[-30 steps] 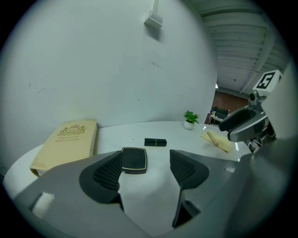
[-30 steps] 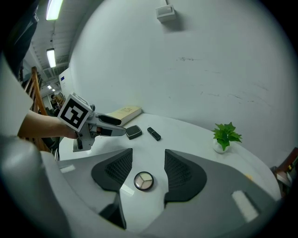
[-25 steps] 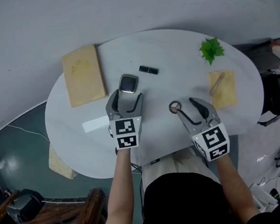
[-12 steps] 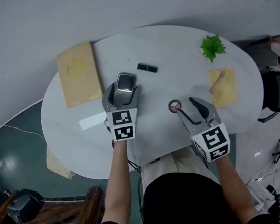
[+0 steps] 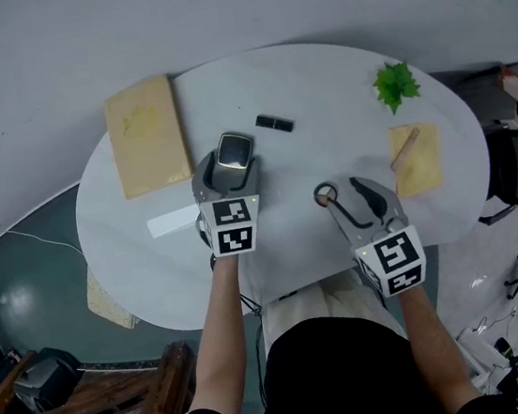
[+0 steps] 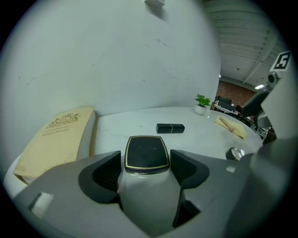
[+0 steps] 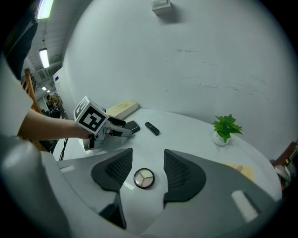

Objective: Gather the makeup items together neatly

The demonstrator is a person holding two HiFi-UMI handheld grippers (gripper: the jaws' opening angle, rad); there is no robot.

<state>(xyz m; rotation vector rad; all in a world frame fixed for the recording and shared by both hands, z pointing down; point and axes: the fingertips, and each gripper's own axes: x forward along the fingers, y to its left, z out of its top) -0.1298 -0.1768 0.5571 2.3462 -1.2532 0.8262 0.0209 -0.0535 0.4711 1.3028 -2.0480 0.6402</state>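
Risk, left side: the black compact (image 6: 146, 152) has a glossy lid. I judge it could skate forward if the left gripper (image 5: 230, 184) closes off-centre, and it would then strike the lipstick tube (image 6: 170, 128) lying beyond it.
Risk, right side: the round palette (image 7: 144, 178) sits low and flat on the counter (image 5: 319, 89). I judge the pads of the right gripper (image 7: 148, 162) could ride over it and flick it away if I close too high.
Left jaws: apart, narrowly bracketing the compact's two sides. I cannot confirm contact.
Right jaws: wide, clamping nothing. The palette lies between them, nearer the jaw on the left gripper's side.
Layout: compact, palette and lipstick lie apart from one another, so I judge the gathering not yet done.
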